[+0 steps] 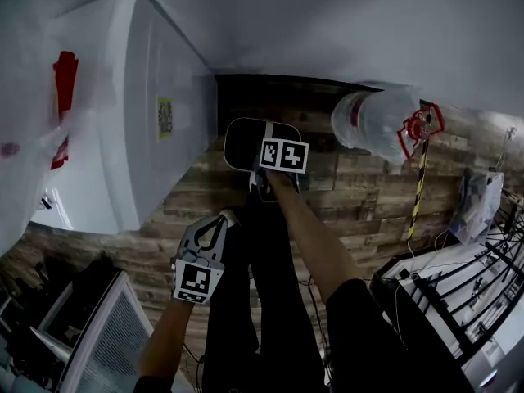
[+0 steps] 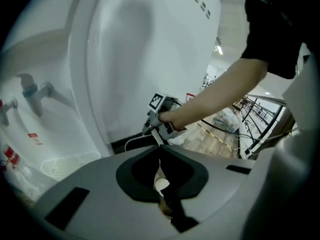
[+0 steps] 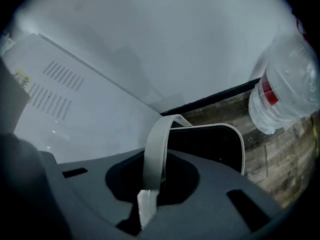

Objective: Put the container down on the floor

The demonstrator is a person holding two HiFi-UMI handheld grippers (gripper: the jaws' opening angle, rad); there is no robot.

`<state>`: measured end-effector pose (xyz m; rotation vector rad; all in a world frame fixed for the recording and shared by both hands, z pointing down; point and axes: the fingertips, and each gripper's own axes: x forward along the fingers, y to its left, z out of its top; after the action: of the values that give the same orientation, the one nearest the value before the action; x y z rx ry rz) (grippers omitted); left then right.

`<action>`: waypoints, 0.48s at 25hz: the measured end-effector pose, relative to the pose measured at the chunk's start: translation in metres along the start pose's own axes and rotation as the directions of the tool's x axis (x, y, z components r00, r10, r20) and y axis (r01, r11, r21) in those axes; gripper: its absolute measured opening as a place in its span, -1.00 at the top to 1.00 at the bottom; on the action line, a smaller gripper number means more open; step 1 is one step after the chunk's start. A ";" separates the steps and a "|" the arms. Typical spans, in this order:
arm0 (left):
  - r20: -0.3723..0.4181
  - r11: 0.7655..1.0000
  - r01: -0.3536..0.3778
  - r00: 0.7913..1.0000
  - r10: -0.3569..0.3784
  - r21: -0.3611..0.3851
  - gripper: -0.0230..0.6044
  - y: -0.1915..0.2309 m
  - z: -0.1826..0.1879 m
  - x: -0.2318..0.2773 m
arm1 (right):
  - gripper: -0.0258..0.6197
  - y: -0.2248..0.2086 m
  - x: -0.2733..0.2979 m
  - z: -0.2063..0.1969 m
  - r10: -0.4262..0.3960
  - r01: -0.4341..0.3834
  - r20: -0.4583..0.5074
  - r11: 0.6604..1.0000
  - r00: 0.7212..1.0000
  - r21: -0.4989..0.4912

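Floor point(image 1: 360, 199) of mixed brown wood-look planks, meeting a plain white wall point(image 1: 327, 23) with a dark baseboard point(image 1: 282, 81) along its foot. Tall white cabinet point(image 1: 143, 121) stands at left by the wall, with a yellow sticker point(image 1: 164, 117) on its side and a white louvred unit point(image 1: 106, 342) below it at the frame's edge. At right are a black wire rack point(image 1: 458, 301) and a yellow-and-black striped strip point(image 1: 419, 191); the light is dim and even.

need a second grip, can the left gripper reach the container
Probably yes: the container hangs from the right gripper just ahead of the left gripper, with only open space between.
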<state>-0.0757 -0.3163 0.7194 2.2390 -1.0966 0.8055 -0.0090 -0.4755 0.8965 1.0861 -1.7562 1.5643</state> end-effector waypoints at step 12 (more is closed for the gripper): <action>-0.055 0.989 0.040 0.997 -0.048 -0.141 0.88 0.001 -0.057 0.030 | 0.86 -0.015 0.111 0.054 -0.037 0.037 -0.038 0.999 0.999 -0.014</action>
<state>-0.0780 -0.2941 0.7795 2.1029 -1.0396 0.7470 -0.0485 -0.5519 0.9867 1.0695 -1.7098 1.5387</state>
